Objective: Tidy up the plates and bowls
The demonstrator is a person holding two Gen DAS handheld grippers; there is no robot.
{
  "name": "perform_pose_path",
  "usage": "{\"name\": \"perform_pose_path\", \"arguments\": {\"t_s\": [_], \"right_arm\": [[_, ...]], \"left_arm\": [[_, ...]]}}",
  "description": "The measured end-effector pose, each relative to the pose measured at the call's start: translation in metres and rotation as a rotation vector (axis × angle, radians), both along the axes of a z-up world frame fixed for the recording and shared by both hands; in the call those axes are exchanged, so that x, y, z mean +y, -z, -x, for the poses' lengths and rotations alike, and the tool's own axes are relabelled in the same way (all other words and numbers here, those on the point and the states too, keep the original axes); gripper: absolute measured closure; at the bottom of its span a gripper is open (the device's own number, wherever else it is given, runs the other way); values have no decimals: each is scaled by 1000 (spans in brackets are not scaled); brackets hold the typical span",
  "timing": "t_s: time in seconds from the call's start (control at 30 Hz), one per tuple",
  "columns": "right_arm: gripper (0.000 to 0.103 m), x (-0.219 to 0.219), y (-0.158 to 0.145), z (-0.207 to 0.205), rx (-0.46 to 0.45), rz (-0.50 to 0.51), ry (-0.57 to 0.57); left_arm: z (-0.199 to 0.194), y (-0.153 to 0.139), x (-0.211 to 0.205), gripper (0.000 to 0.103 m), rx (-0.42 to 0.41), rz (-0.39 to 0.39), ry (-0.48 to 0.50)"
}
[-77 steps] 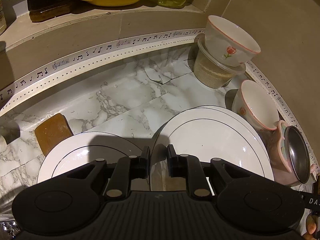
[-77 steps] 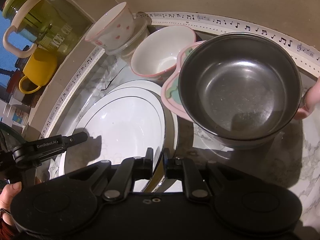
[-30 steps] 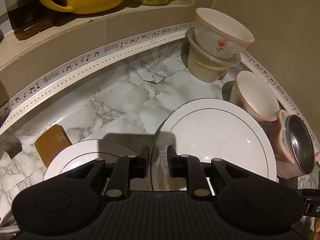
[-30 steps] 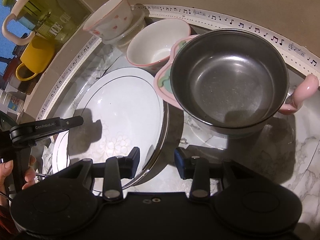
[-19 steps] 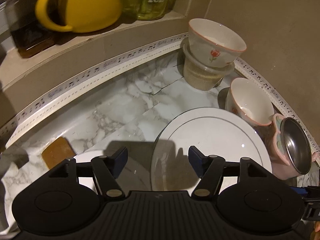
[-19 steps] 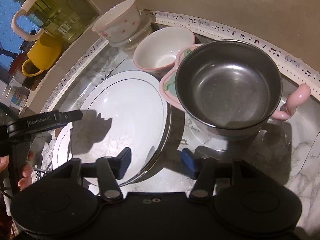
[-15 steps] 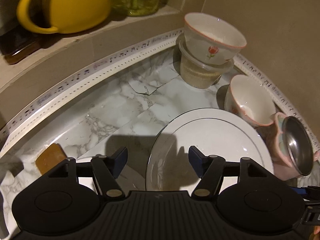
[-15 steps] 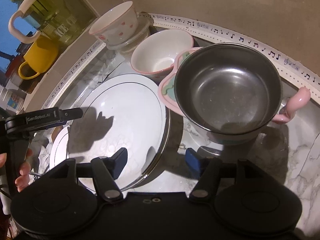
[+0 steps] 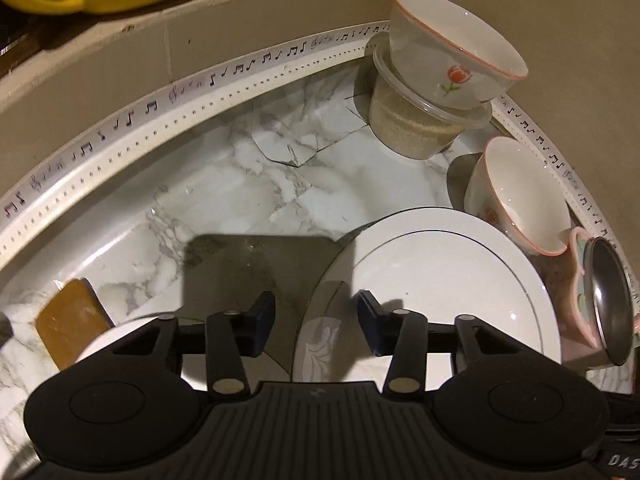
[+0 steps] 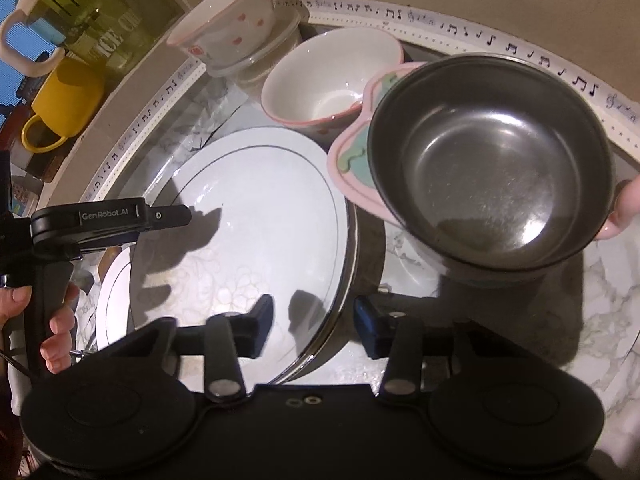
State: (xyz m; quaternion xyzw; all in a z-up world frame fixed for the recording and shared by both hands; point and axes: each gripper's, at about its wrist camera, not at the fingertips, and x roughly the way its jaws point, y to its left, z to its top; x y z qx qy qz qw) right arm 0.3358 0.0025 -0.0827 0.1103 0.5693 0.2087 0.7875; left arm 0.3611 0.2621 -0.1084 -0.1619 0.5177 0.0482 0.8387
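The left gripper [image 9: 316,322] and right gripper [image 10: 313,326] are both closing, each straddling an opposite rim of the round white silver-lined plate [image 10: 256,232], pads not yet pressing. Beyond the right gripper's fingertips sits a steel bowl in a pink holder [image 10: 492,160].

"GenRobot.AI" – left claw [image 10: 176,216]; "ICE" – green jar [image 10: 100,20].

white grey-rimmed plate [image 9: 440,272], tulip-print bowl [image 9: 452,68], marbled counter [image 9: 248,184]

Yellow mug [image 10: 64,108] beside green glass jar [image 10: 100,24].
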Motion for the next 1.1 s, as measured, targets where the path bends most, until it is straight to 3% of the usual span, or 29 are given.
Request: {"name": "perform_pose_path", "arguments": {"t_s": [0.1, 0.27, 0.67, 1.1], "right_arm": [[69, 1, 1, 1, 2, -4, -6], [83, 0, 2, 0, -6, 18, 10], [85, -3, 2, 6, -29, 18, -2], [86, -11, -2, 18, -26, -10, -33]], "left_arm": [[0, 0, 1, 72, -1, 32, -3], [0, -2, -2, 73, 0, 25, -13], [11, -13, -2, 83, -31, -23, -41], [26, -15, -14, 83, -26, -18, -32]]}}
